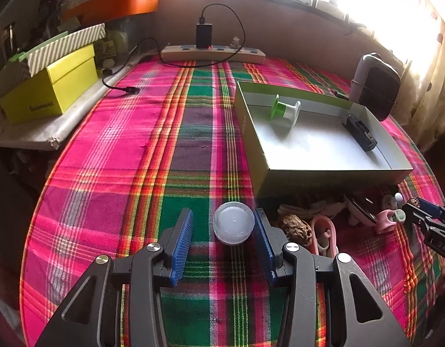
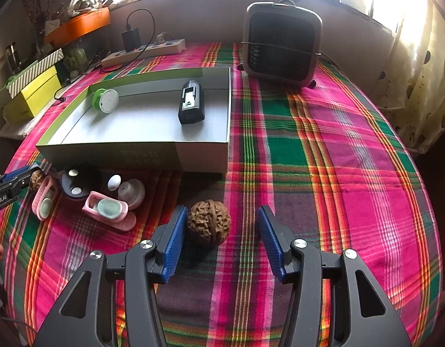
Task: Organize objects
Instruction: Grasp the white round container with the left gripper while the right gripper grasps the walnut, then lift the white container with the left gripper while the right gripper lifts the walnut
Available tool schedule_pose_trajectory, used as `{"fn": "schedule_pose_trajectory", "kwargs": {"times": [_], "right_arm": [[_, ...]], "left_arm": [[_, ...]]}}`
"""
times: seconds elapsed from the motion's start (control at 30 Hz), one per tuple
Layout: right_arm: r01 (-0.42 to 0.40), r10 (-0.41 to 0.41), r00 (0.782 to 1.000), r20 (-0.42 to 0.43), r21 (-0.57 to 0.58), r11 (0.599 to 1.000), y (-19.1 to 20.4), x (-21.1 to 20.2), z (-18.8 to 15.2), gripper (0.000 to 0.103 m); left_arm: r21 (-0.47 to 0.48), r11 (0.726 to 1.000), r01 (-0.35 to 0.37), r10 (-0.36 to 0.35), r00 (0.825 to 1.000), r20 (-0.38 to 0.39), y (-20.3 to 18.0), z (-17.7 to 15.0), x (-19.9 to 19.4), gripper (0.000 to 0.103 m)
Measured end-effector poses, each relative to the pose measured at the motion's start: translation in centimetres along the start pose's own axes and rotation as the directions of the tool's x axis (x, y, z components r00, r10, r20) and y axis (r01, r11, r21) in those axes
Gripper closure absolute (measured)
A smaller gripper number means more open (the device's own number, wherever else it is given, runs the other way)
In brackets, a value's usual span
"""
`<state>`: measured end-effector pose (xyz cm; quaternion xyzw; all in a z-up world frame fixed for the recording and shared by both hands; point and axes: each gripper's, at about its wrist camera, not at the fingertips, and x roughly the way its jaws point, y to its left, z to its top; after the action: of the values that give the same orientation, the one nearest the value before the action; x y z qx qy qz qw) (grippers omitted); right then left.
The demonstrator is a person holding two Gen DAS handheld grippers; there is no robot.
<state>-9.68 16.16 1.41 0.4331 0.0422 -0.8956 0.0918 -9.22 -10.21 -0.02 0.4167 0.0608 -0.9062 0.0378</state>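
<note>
Fingers [image 2: 176,231] flank walnut [image 2: 209,222]; tray [image 2: 135,156] holds 2 items.

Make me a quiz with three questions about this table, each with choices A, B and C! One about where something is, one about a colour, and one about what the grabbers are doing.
1. Where is the green spool?
A. In the box
B. On the cloth
C. On the fan

2. What colour are the right gripper's pads?
A. Red
B. Blue
C. Yellow

3. How do the right gripper's jaws stand around the walnut?
A. Shut tight on it
B. Open, walnut between them
C. Far from it

Answers:
1 A: it lies inside the box, beside its far wall.
2 B: both pads are blue.
3 B: a gap shows on the walnut's right side.
</note>
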Motion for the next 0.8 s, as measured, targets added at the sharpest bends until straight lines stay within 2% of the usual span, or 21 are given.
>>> {"fn": "schedule_pose_trajectory", "kwargs": {"times": [0.23, 0.5, 0.67, 0.8], "right_arm": [[0.0, 0.0, 1.0, 0.0, 0.0, 1.0, -0.02, -0.01, 0.0, 0.052], [-0.003, 0.002, 1.0, 0.006, 0.01, 1.0, -0.16, -0.18, -0.12, 0.066], [-0.009, 0.009, 1.0, 0.008, 0.007, 1.0, -0.06, -0.23, -0.16, 0.073], [-0.013, 0.013, 1.0, 0.009, 0.01, 1.0, -0.13, -0.27, -0.25, 0.074]], "left_arm": [[-0.011, 1.0, -0.005, 0.005, 1.0, 0.002, 0.1, -0.01, 0.0, 0.068], [-0.021, 1.0, -0.012, 0.013, 1.0, 0.004, 0.3, -0.06, -0.09, 0.077], [-0.021, 1.0, -0.013, 0.013, 1.0, 0.004, 0.29, -0.03, -0.13, 0.077], [-0.02, 1.0, -0.014, 0.014, 1.0, 0.004, 0.27, 0.02, -0.13, 0.078]]}}
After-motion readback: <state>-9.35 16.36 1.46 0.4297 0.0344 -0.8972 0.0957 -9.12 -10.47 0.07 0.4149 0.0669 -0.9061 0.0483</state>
